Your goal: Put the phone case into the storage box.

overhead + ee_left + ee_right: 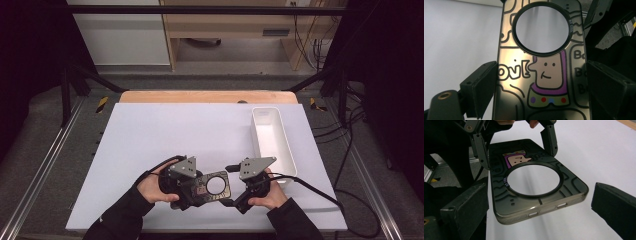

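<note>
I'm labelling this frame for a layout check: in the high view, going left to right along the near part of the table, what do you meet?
Left tongs → phone case with its round cut-out → right tongs → white tray.

Readable text sits on the phone case only.

- Ring round the case's big circular cutout: small white print "SO COOL", seen in left gripper view at ring's right side; same print on ring in right gripper view at its left side, too small there to read for sure.
- Case back, left of cartoon face: outlined letters approx. "ovE", first letter cut off by the jaw of the left hand-held gripper.
- Case back, right of cartoon figure: "Bo" in a speech-bubble outline; repeated twice below, partly hidden.

No brand, nos. or signs legible elsewhere.
</note>
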A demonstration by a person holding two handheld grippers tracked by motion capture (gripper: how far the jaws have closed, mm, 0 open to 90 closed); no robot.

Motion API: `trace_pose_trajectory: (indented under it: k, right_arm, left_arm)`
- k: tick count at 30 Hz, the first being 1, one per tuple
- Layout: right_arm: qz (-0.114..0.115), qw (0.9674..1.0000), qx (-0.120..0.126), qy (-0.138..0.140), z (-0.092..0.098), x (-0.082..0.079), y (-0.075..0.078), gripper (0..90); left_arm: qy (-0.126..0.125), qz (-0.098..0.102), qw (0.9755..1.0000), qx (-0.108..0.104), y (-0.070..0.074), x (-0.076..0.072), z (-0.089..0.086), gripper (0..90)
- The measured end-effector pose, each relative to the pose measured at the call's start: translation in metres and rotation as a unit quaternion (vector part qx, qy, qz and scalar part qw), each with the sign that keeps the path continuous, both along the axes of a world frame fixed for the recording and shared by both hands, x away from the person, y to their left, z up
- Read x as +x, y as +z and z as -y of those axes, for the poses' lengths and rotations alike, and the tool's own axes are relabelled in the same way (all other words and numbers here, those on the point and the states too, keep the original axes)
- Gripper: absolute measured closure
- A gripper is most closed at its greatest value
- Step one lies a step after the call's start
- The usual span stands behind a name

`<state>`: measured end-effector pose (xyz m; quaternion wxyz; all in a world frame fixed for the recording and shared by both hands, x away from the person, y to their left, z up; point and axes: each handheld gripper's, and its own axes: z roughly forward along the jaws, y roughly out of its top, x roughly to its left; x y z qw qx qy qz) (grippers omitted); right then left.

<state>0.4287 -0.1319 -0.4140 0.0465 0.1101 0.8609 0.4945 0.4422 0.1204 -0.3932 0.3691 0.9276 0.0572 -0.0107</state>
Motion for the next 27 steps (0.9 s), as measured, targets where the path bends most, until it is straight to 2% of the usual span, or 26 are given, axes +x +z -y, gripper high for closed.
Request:
trace_pose_trajectory:
  k: [16, 27]
  right_arm:
    - [-0.012, 0.9995, -0.002, 0.028, -0.003, -0.001, -0.005, 4.2]
    - [-0.019, 0.9988, 0.004, 0.046, -0.005, -0.002, -0.007, 6.8]
  left_arm:
    - [-0.02, 0.001, 0.9998, -0.004, -0.001, -0.004, 0.008, 11.5]
    - [-0.03, 0.001, 0.9995, -0.009, -0.003, -0.005, 0.011, 11.4]
